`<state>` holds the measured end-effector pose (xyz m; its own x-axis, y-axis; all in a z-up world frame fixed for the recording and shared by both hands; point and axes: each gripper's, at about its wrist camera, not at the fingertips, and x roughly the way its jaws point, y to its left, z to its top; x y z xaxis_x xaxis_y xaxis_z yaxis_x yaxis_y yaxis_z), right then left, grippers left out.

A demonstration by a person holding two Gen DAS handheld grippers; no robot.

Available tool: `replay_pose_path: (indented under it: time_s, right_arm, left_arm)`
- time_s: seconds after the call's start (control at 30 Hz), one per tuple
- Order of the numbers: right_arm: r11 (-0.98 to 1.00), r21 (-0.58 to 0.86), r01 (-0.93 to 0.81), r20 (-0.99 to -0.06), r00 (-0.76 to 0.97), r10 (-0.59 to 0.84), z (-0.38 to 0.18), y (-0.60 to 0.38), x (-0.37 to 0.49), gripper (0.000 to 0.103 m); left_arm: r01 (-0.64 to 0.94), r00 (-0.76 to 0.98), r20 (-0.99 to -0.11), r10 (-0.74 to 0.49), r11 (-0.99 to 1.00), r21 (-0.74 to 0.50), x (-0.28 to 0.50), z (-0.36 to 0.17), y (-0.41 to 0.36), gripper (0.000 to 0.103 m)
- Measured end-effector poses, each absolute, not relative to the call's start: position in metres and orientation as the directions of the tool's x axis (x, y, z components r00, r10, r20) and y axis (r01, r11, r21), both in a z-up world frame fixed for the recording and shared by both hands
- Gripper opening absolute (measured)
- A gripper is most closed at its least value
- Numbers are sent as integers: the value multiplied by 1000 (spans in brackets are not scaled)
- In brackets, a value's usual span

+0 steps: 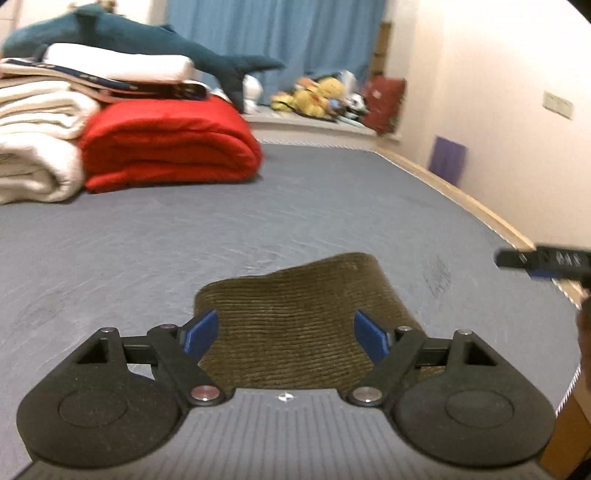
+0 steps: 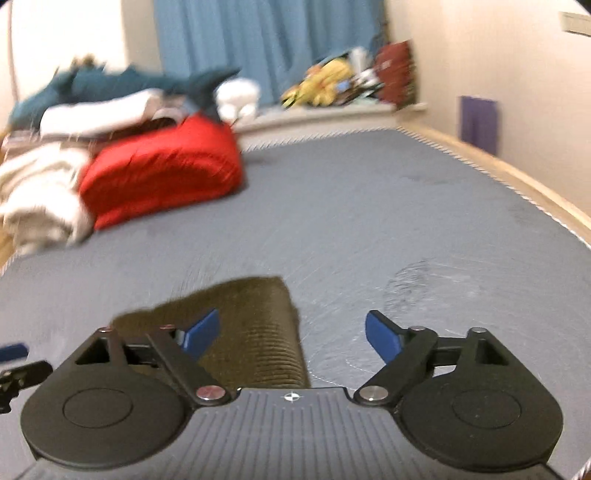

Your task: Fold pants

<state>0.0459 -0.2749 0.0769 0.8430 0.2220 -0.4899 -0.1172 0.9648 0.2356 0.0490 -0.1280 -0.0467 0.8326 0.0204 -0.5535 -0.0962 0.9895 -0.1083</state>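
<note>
A wide bed (image 1: 295, 206) covered in a smooth grey-blue sheet fills both views. The folded pants (image 1: 295, 325), olive-brown corduroy, lie flat on the sheet near its front edge. The left gripper (image 1: 284, 334) hangs over them with its blue fingers (image 1: 201, 334) spread wide, pinching nothing. The right gripper (image 2: 291, 336) is likewise spread and empty, the pants at its 10 o'clock. At 10 o'clock on the bed sit a folded red quilt (image 1: 170, 144), cream blankets (image 1: 37, 147) and a plush shark (image 1: 110, 33). Blue curtains (image 1: 277, 40) hang at 12 o'clock, with soft toys (image 1: 317, 96) on the sill. A pale wall (image 1: 498, 92) runs along 2 o'clock.
</note>
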Motion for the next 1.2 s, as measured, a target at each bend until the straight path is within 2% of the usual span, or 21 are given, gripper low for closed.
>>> replay_pose_path:
  time_s: [0.17, 0.27, 0.3, 0.33, 0.4, 0.47, 0.53, 0.57, 0.63, 0.87, 1.2]
  right_arm:
    - [969, 227, -97, -473, 859, 197, 55, -267, 21, 95]
    - [973, 180, -141, -455, 865, 210, 27, -256, 19, 95]
    - [979, 150, -140, -487, 851, 196, 17, -251, 17, 94]
    - [978, 148, -145, -510, 836, 201, 13, -248, 20, 94]
    - [964, 164, -209, -487, 833, 263, 13, -247, 17, 95]
    - [967, 112, -227, -495, 831, 252, 8, -245, 19, 96]
    - [970, 106, -217, -528, 815, 240, 2, -244, 24, 96]
    - [967, 127, -220, -546, 799, 253, -1, -245, 28, 96]
    - [963, 155, -222, -570, 776, 271, -7, -245, 33, 96]
    - [963, 123, -239, -587, 765, 265, -8, -231, 30, 97]
    - [941, 83, -327, -532, 784, 319, 8, -209, 7, 102]
  left_arm:
    - [-152, 805, -593, 24, 974, -167, 37, -70, -138, 86]
    - [-193, 704, -707, 60, 975, -110, 42, -103, -149, 86]
    - [-196, 687, -725, 47, 973, -123, 43, -109, -151, 86]
    - [-191, 685, -728, 34, 972, -134, 43, -113, -152, 86]
    - [-180, 688, -724, 53, 979, -100, 45, -117, -159, 86]
    - [-176, 690, -720, 72, 982, -70, 49, -120, -161, 87]
    - [-175, 685, -725, 69, 982, -72, 54, -123, -160, 99]
    - [-182, 687, -723, 71, 980, -76, 57, -123, -158, 100]
    - [-195, 694, -716, 80, 978, -80, 61, -123, -155, 100]
    - [-205, 713, -696, 82, 974, -95, 66, -120, -151, 102]
    - [-236, 711, -694, 114, 968, -83, 64, -118, -150, 102]
